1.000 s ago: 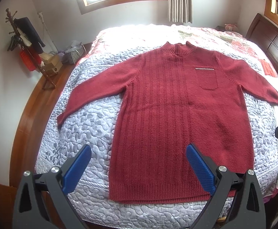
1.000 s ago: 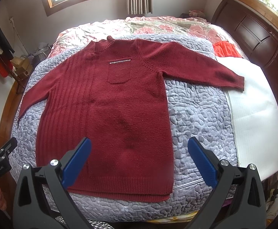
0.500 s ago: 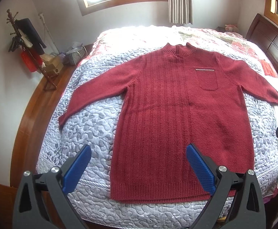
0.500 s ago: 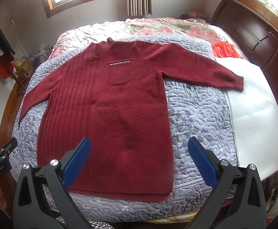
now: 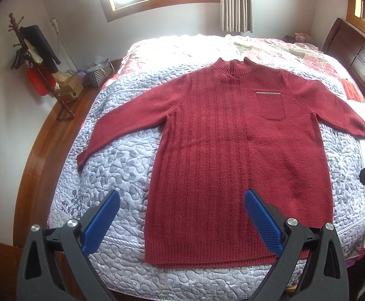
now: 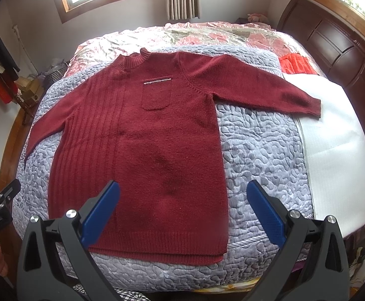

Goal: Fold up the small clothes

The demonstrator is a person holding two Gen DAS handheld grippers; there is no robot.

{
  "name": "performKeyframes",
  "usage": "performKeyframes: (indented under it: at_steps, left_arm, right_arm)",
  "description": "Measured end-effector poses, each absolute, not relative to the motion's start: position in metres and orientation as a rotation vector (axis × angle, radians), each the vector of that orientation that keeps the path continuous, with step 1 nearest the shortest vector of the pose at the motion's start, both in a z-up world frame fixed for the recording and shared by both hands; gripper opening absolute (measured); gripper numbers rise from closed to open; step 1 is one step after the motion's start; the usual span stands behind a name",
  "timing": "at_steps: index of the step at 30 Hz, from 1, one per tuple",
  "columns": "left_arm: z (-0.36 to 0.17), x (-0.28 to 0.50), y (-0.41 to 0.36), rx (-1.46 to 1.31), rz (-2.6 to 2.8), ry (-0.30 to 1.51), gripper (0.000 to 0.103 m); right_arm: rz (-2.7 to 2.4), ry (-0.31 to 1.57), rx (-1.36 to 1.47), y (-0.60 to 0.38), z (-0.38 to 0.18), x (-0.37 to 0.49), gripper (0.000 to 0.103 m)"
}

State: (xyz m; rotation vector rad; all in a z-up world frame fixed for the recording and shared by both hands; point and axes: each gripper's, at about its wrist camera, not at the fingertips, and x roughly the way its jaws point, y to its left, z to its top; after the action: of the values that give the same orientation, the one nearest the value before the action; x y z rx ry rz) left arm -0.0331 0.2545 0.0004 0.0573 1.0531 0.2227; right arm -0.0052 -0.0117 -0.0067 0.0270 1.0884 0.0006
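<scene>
both grippers, left gripper (image 5: 181,222) and right gripper (image 6: 182,212), hang spread and empty above my flat sweater (image 5: 235,155); a shallow pinch could drag it crooked.

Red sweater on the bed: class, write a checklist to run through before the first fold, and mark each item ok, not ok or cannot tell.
1. Red sweater lies flat, front up on the grey quilt: ok.
2. Both sleeves spread outward, not tucked: ok.
3. Left gripper open, holding nothing: ok.
4. Right gripper open, holding nothing: ok.
5. Right cuff reaches onto the white sheet, off the quilt: not ok.
6. Nothing trapped under the sweater: cannot tell.
</scene>
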Motion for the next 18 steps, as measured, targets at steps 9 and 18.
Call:
performKeyframes:
  at_steps: [9, 18]
  left_arm:
    - [-0.0031, -0.0314, 0.2528, 0.062, 0.23, 1.059, 0.099]
    - [-0.0059, -0.0283, 0.2508, 0.064, 0.234, 1.064, 0.099]
  right_arm:
    - [0.003, 1.094, 0.028, -0.0148, -0.0097, -0.0012, 0.1]
    - [0.005, 1.1, 0.027, -0.0172, -0.0128, 0.0023, 0.1]
